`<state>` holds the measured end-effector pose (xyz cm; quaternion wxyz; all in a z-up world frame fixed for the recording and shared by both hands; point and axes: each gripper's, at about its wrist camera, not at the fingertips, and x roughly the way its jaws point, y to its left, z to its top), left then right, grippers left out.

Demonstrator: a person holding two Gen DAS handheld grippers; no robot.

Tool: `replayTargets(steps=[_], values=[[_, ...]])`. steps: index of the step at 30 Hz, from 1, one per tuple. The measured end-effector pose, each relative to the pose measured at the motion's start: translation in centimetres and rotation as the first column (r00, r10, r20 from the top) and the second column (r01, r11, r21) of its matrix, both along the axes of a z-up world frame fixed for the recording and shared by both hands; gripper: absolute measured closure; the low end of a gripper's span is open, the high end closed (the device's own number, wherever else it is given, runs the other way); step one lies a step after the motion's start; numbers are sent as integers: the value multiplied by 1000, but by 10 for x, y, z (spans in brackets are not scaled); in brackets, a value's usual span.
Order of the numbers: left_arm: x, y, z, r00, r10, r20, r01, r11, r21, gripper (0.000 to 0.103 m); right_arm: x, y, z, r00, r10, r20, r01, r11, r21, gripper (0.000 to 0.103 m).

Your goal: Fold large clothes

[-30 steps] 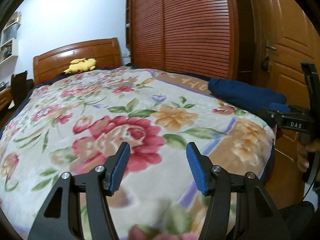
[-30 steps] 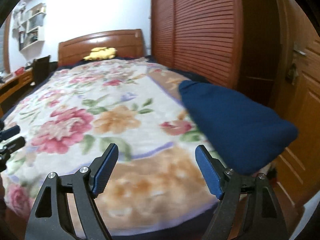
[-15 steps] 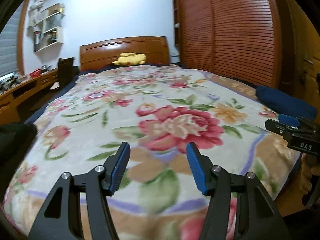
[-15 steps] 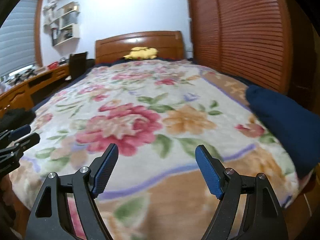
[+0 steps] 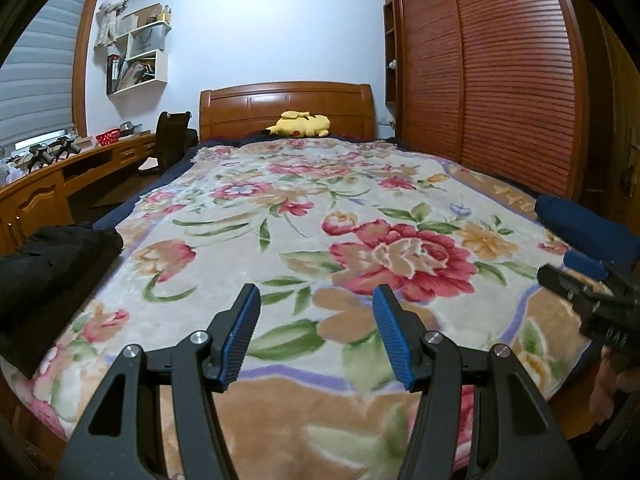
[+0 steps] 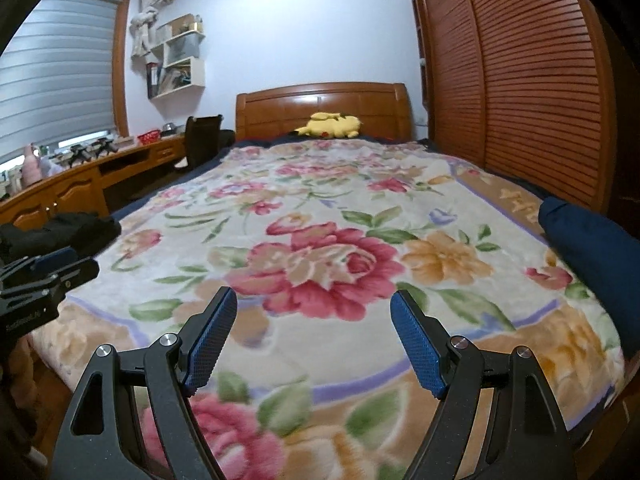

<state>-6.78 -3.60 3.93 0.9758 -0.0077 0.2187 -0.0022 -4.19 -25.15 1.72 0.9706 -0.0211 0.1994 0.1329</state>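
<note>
A black garment [image 5: 48, 272] lies bunched at the bed's near left corner, also the black garment [image 6: 60, 232] in the right wrist view. A folded navy garment [image 5: 588, 224] rests on the right edge of the bed, seen as the navy garment [image 6: 592, 256] from the right. My left gripper [image 5: 316, 324] hovers open over the foot of the floral blanket [image 5: 320, 208], nothing between its blue pads. My right gripper [image 6: 314, 332] is open too, wider, above the floral blanket [image 6: 320, 216]. Each gripper shows at the edge of the other's view.
A yellow plush toy [image 5: 300, 124] lies by the wooden headboard [image 5: 288, 108]. A slatted wooden wardrobe [image 5: 500, 72] lines the right side. A desk [image 5: 52, 188] with a dark chair [image 5: 172, 136] runs along the left wall under shelves.
Both grippers swung leftward across the foot of the bed; the navy garment slid to the right edge of both views and the black garment came into view at the left. Jaw openings stayed the same.
</note>
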Motion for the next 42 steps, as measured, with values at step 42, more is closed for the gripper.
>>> replayTargets(steps=[42], values=[[-14,-3,2,999,16,29,-16,1000,-11,45,-20,12,7,997,4,76,-3,1000,-9,22]])
